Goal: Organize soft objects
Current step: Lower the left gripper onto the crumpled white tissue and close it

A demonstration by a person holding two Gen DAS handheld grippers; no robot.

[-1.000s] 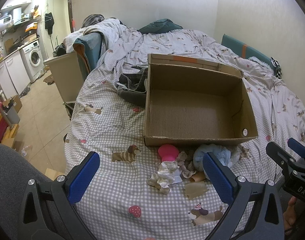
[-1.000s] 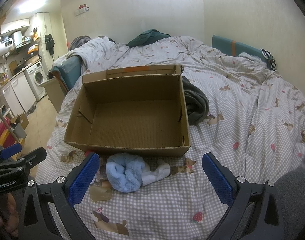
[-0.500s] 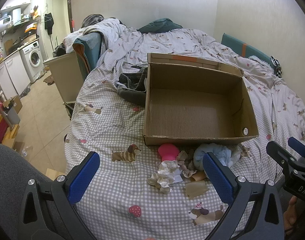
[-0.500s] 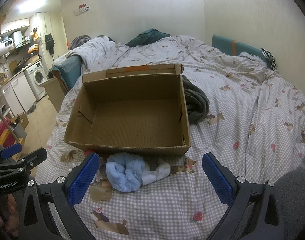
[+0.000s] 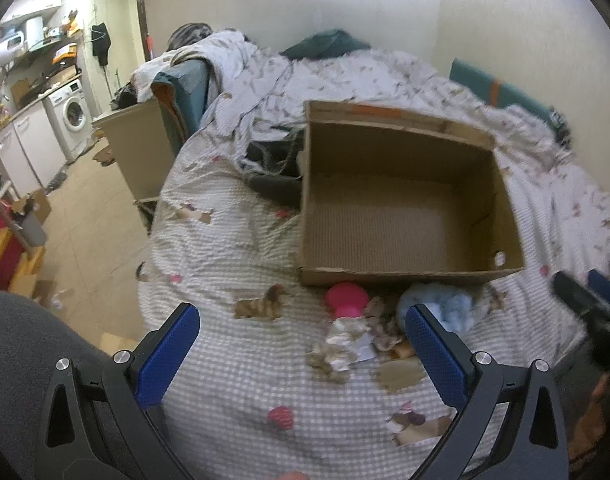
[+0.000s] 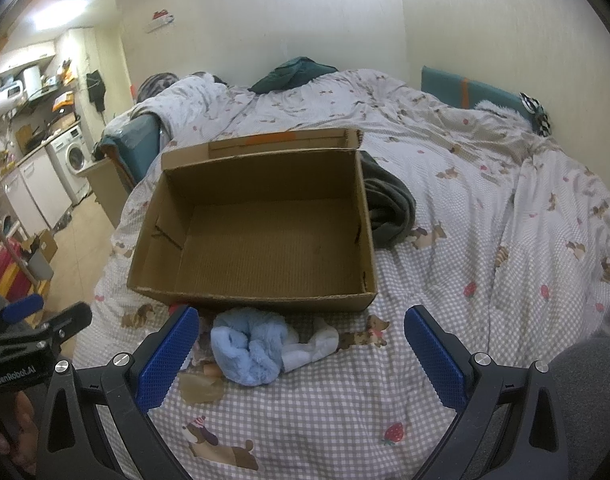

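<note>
An open, empty cardboard box [image 5: 405,216] [image 6: 261,232] sits on the checked bedspread. In front of its near wall lie a fluffy light-blue soft toy [image 6: 249,344] [image 5: 445,308] and a small doll with a pink cap [image 5: 347,304] and cream dress, with a tan scrap [image 6: 199,390] beside them. My left gripper [image 5: 301,344] is open and empty, hovering near the doll. My right gripper [image 6: 301,344] is open and empty, hovering above the blue toy.
A dark grey garment [image 6: 387,208] [image 5: 273,184] lies against the box's side. Rumpled bedding and a teal pillow [image 6: 301,72] lie behind. The bed edge drops to a tiled floor [image 5: 89,232] on the left, with a cabinet [image 5: 139,152] and washing machine [image 5: 75,114].
The left gripper has shifted slightly, its view now blurred. The right gripper has barely moved. Both stay open; nothing was picked up.
</note>
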